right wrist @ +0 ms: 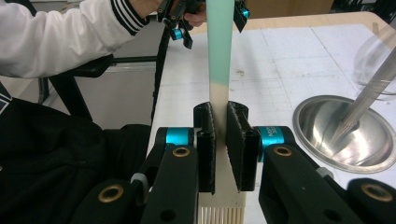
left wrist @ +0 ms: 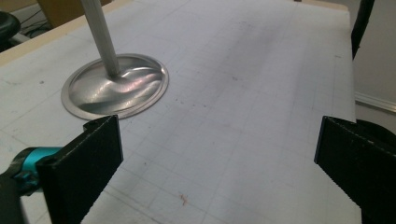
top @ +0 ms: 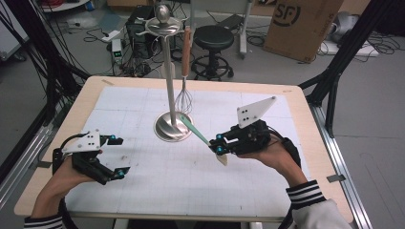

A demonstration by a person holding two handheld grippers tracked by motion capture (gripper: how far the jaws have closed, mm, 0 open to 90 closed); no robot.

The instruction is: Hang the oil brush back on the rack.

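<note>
A utensil with a long teal handle and a cream ribbed end is held just above the table, right of the stand's base. My right gripper is shut on it near the cream end; in the right gripper view the pads press on the cream part and the teal handle points away. The handle's tip reaches over the rim of the stand's round base. My left gripper rests at the table's left side, open with nothing between its jaws.
A tall metal stand with hooks at its top rises at the table's middle, and a wooden-handled whisk hangs from it. The white gridded mat covers the table. Stool, cardboard box and cables lie beyond the far edge.
</note>
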